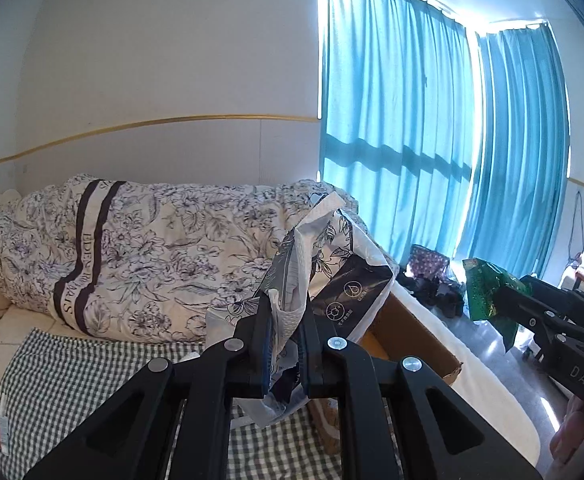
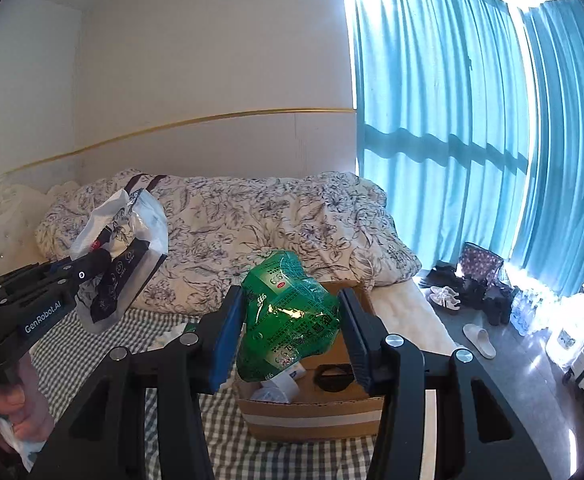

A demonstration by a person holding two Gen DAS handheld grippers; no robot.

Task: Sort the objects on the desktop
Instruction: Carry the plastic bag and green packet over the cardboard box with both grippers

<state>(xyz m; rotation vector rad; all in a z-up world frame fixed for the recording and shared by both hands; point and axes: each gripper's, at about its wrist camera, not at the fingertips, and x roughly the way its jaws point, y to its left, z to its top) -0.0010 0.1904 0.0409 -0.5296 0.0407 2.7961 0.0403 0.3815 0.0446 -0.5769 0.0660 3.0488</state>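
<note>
Pinching your right gripper (image 2: 290,330) on the crinkly green foil packet (image 2: 288,316), you hold it just above the open cardboard box (image 2: 311,412); it looks light and slippery, so grip mid-body. Your left gripper (image 1: 286,344) clamps the floppy white-and-black plastic tissue pack (image 1: 331,280).

- The left gripper (image 1: 286,344) is raised, its jaws pinched narrowly together.
- The right gripper (image 2: 288,336) is raised alongside, its jaws spread wider.
</note>
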